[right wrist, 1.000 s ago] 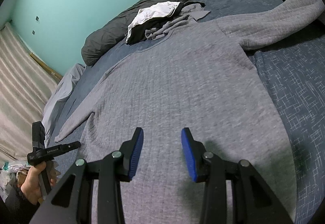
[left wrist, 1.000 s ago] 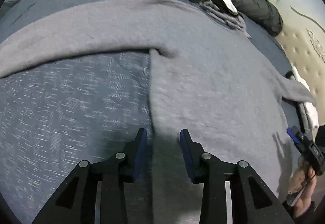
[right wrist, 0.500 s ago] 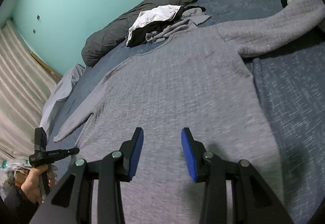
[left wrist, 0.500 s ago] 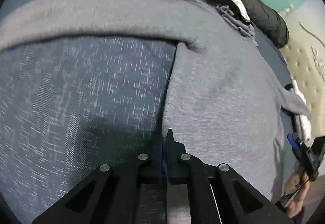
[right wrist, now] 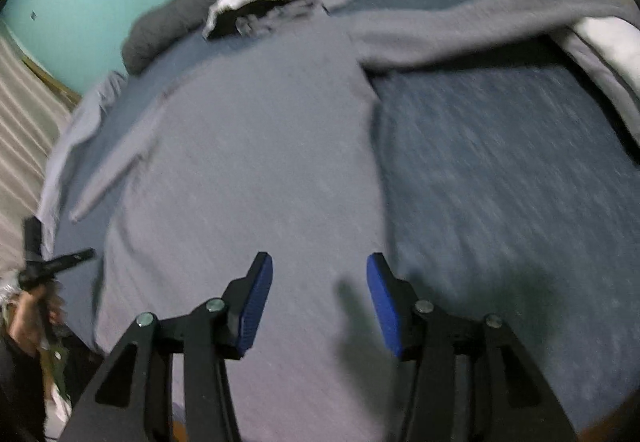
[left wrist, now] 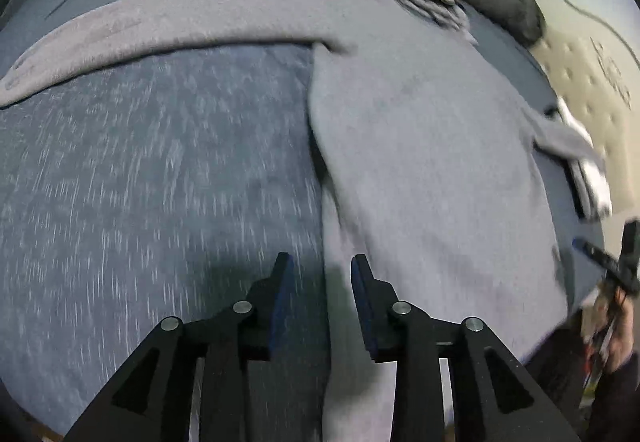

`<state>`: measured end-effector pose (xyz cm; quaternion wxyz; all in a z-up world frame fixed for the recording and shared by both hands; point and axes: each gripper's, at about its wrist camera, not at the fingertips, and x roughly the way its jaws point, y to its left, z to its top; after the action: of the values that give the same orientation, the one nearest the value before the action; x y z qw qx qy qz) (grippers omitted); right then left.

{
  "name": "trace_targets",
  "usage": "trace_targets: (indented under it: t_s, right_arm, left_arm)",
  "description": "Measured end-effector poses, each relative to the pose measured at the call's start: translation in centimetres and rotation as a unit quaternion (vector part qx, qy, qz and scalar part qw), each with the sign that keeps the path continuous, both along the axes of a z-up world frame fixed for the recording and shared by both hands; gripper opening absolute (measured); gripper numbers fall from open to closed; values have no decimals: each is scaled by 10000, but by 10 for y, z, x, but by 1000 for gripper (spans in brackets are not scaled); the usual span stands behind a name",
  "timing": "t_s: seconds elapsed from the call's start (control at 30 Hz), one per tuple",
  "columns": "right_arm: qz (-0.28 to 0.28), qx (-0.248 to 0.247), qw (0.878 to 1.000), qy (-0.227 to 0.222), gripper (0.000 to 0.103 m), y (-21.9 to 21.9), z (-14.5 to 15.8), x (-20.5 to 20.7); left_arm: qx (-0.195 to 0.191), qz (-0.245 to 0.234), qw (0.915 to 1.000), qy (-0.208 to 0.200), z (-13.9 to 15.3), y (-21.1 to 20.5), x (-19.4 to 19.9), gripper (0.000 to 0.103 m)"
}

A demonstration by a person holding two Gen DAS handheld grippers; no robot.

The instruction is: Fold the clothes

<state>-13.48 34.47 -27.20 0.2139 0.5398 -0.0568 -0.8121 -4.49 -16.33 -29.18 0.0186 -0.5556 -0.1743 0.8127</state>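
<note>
The long-sleeved grey knit sweatshirt (right wrist: 248, 161) lies flat on the blue-grey bedspread (right wrist: 500, 181), collar far, hem toward both tools. The left gripper (left wrist: 322, 274) hangs over its side edge, jaws just reopened, empty. The right gripper (right wrist: 319, 278), jaws just widened and empty, hovers over the opposite hem corner.

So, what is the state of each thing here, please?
Grey sweater: spread flat, unfolded, sleeves out.
Left tool: open, just reopened, sweater edge between jaws, not pinched.
Right tool: open, just widened, over the sweater.
Clothes pile: crumpled.
</note>
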Motion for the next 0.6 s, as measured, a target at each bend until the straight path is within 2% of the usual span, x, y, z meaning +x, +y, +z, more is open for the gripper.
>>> trace_targets:
  t_s: [0.1,0.2,0.43,0.53,0.57,0.6]
  right_arm:
    - [-101,98,9998,-167,50,18,-7,15]
    - [-165,89,9989,-423,50,27,-16,26]
    - [54,279,9977,-617,50,19,-19,48]
    - [58,287,9973,-672,50,19,-21,53]
    - [50,288,9972,-684,50,20,-21,54]
    - [47,296,9972,-692,50,20,-22,55]
  left_arm:
    - [-160,-283,9994,-114,-6,18,21,39]
    - [-228,-402,9987,-231,-15,29,36,39]
    - [-266,-654,9971,-291,-23,44,56,39]
    - [-244,-722,9968,-239,-24,45,62,20]
    - [-263,-734,9967,-214,-24,46,64,10]
    - [-273,-747,9967,-182,-23,46,66,6]
